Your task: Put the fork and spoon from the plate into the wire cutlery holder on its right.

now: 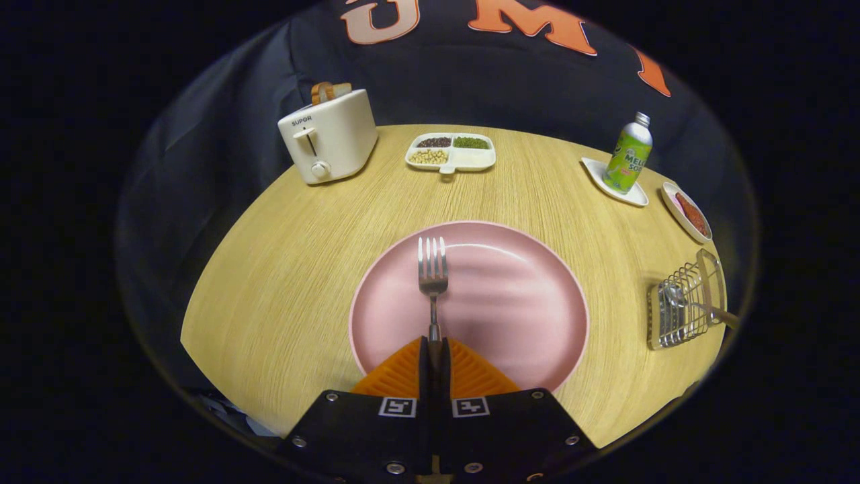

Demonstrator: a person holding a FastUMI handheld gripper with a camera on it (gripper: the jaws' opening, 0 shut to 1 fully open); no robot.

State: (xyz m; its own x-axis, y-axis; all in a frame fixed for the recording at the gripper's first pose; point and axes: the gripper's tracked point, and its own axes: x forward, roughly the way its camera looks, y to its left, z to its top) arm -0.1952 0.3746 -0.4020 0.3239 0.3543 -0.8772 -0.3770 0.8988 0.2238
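fingers (435, 346) clamped on fork (433, 272) handle, tines at 12 o'clock over pink plate (524, 302), wire cutlery holder (682, 302) at 3 o'clock on counter (282, 282), spoon (672, 299) inside it

Staged kitchen booth, wooden table (282, 282), toaster (329, 138), pink plate (510, 302), black cloth wall (470, 74)
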